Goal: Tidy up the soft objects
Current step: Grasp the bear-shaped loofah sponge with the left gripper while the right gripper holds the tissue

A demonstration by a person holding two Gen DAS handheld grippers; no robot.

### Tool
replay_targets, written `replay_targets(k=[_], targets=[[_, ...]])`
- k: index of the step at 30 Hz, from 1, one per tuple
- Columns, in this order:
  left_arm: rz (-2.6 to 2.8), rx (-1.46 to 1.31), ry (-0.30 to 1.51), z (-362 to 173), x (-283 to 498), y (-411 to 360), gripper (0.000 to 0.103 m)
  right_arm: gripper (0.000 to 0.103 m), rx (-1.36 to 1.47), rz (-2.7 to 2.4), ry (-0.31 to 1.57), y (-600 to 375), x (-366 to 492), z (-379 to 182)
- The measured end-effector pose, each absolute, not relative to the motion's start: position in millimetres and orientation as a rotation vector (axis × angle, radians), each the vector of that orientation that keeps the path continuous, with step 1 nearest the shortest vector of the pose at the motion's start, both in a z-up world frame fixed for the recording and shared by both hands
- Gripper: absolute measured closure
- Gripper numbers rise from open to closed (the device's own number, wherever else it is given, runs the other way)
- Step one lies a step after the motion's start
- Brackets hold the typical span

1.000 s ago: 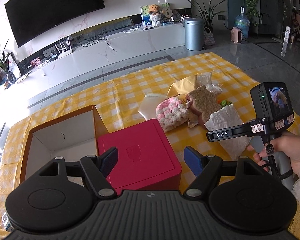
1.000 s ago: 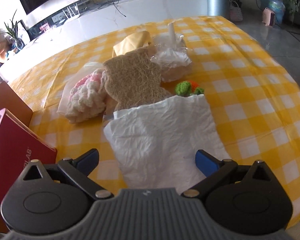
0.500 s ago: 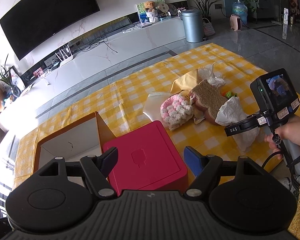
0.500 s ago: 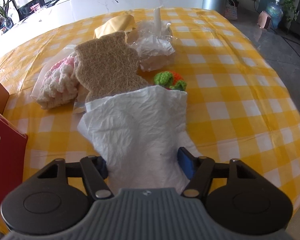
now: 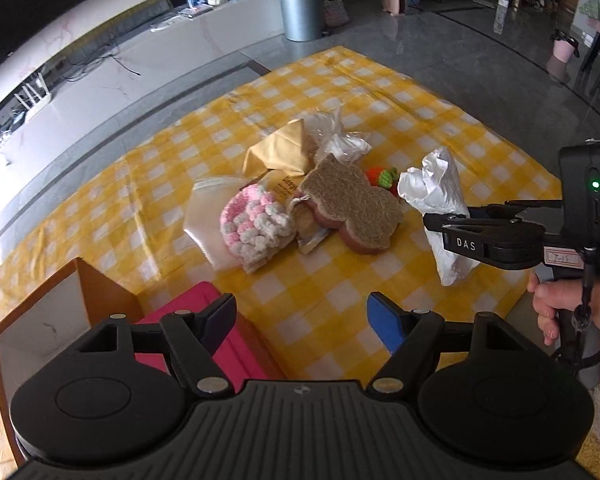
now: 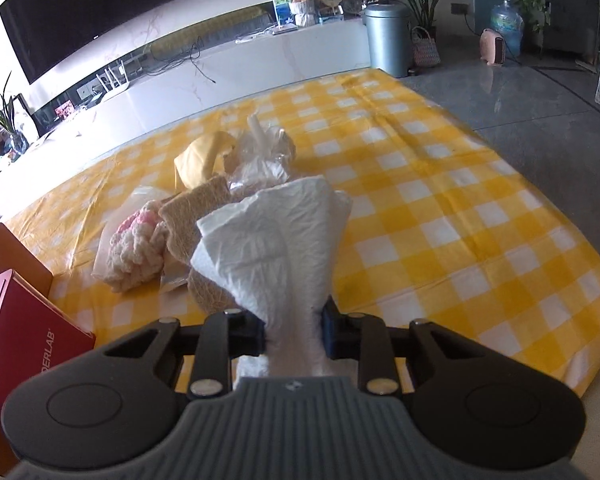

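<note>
My right gripper (image 6: pixel 294 334) is shut on a crumpled white paper towel (image 6: pixel 276 236) and holds it lifted off the yellow checked table; it also shows in the left wrist view (image 5: pixel 436 192), pinched in the right gripper (image 5: pixel 446 222). My left gripper (image 5: pixel 302 316) is open and empty above the table's near edge. A pile lies mid-table: a pink-white crochet piece (image 5: pixel 256 226), a brown bear-shaped loofah (image 5: pixel 352 204), a yellow cloth (image 5: pixel 280 152), a clear plastic bag (image 5: pixel 336 136) and a small orange-green knit toy (image 5: pixel 382 176).
An open brown cardboard box (image 5: pixel 52 320) stands at the near left with a red box (image 5: pixel 204 344) beside it; the red box also shows in the right wrist view (image 6: pixel 16 340). A person's hand (image 5: pixel 580 308) holds the right gripper's handle. The table edge (image 6: pixel 540 364) is close on the right.
My right gripper closed on the white paper towel and lifted it off the table. My left gripper swung right, away from the red box, still open.
</note>
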State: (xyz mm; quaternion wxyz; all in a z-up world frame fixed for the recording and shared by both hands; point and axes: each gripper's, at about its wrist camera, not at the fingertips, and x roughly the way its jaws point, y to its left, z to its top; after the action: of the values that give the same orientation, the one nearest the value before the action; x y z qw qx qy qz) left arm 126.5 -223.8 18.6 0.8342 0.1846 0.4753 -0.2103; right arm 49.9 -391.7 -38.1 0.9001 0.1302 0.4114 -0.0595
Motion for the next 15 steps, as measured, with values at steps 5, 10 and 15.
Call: replay_targets(k=[5, 10, 15], targets=[[-0.466, 0.422, 1.011, -10, 156, -254, 0.015, 0.078, 0.314, -0.162, 0.795, -401, 41, -33], [-0.437, 0.387, 1.081, -46, 189, -270, 0.015, 0.078, 0.291, -0.175, 0.750, -405, 29, -25], [-0.381, 0.375, 1.143, -70, 216, -278, 0.015, 0.078, 0.308, -0.182, 0.765, -414, 27, -32]])
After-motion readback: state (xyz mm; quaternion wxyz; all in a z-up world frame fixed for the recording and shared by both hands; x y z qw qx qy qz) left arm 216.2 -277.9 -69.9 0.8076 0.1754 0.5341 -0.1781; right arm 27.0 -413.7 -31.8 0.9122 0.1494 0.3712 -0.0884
